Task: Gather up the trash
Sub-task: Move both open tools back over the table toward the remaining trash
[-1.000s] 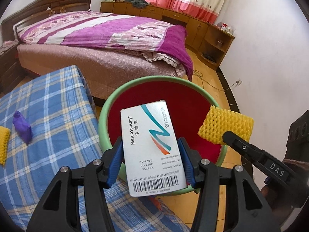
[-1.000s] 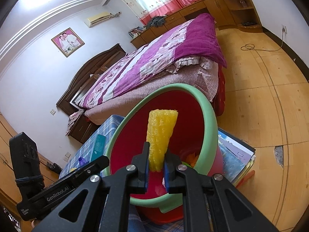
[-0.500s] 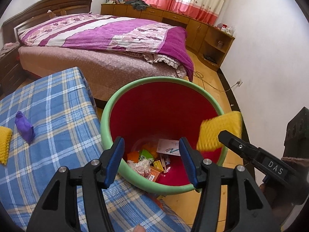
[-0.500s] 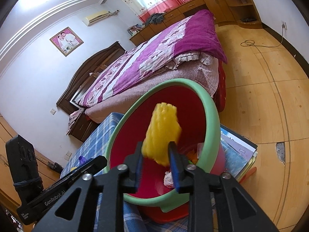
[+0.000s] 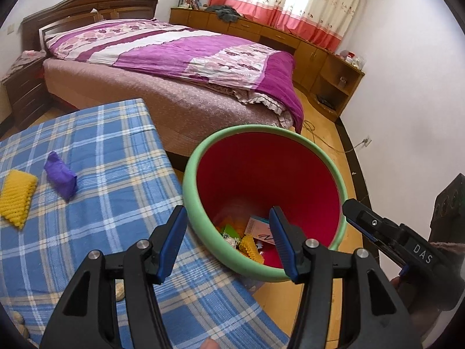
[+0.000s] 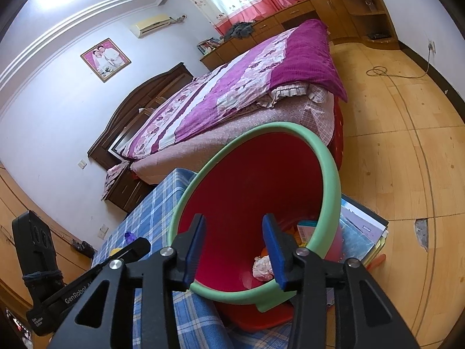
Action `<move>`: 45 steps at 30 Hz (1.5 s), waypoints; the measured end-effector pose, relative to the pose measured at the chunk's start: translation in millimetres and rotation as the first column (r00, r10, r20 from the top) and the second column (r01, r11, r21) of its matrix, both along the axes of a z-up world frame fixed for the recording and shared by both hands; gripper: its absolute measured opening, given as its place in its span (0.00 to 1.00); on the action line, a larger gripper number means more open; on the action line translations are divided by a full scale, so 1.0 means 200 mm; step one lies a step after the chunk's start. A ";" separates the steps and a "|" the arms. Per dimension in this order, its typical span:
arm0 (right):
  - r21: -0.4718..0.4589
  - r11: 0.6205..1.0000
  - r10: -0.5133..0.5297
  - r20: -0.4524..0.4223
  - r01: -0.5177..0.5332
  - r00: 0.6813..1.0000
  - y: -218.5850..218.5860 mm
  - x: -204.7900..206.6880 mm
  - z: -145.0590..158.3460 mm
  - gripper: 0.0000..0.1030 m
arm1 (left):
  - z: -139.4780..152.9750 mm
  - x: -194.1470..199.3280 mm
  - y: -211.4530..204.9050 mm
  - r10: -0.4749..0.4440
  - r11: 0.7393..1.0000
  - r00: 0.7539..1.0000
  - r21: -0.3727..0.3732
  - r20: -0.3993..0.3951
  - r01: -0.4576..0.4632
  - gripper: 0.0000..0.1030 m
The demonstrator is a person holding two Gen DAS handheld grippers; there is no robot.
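Bin (image 5: 263, 136) under both tools, left hand-held gripper (image 5: 228, 241) spread and empty, right hand-held gripper (image 6: 234, 250) opening, empty, angled downward.

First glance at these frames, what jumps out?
The red bin with a green rim beside the blue plaid cloth, litter at its bottom. Both tools, left and right, hang over it holding nothing, the right one's jaws opening. A yellow foam net and purple wrapper lie on the cloth.
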State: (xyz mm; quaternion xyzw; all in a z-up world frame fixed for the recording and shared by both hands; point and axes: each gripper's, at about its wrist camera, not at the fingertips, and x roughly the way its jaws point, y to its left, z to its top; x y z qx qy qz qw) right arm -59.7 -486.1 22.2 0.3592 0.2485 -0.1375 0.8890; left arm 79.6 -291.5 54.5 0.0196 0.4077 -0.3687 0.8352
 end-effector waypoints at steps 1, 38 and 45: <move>-0.003 1.000 0.002 0.001 -0.002 1.000 0.01 0.00 0.01 0.45 | 0.01 0.00 0.01 0.004 1.000 1.000 -0.003 0.001 -0.004 0.57; -0.080 0.977 0.196 -0.045 -0.199 0.980 0.55 0.30 0.20 0.69 | 0.12 0.18 0.79 0.298 0.953 0.954 -0.060 0.028 -0.296 0.57; -0.082 0.971 0.220 -0.064 -0.225 0.973 0.63 0.39 0.20 0.74 | 0.08 0.27 0.92 0.344 0.938 0.939 -0.041 0.022 -0.343 0.57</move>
